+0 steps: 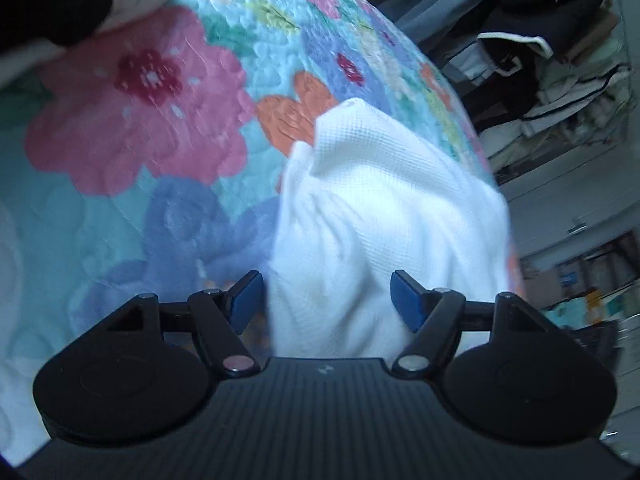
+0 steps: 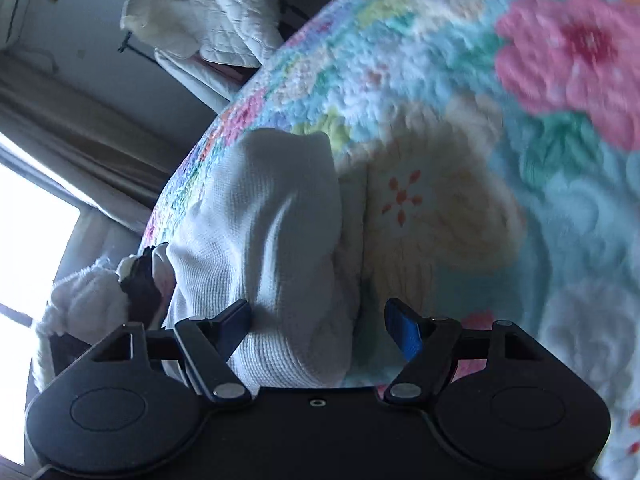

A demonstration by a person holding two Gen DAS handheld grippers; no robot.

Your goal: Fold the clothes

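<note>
Left wrist: white garment [image 1: 384, 216] lies between left gripper [image 1: 327, 300] jaws, apart; right gripper [image 2: 318, 330] likewise.

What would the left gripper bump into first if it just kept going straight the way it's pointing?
Most likely the white garment: it lies bunched between the open jaws of the left gripper and ahead of them. Behind it is the floral quilt. Depth is hard to judge here.

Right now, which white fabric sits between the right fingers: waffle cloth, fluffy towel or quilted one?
The white waffle-knit cloth, lying on the floral quilt. The fluffy towel lies off the quilt's edge; the quilted one hangs beyond.
</note>
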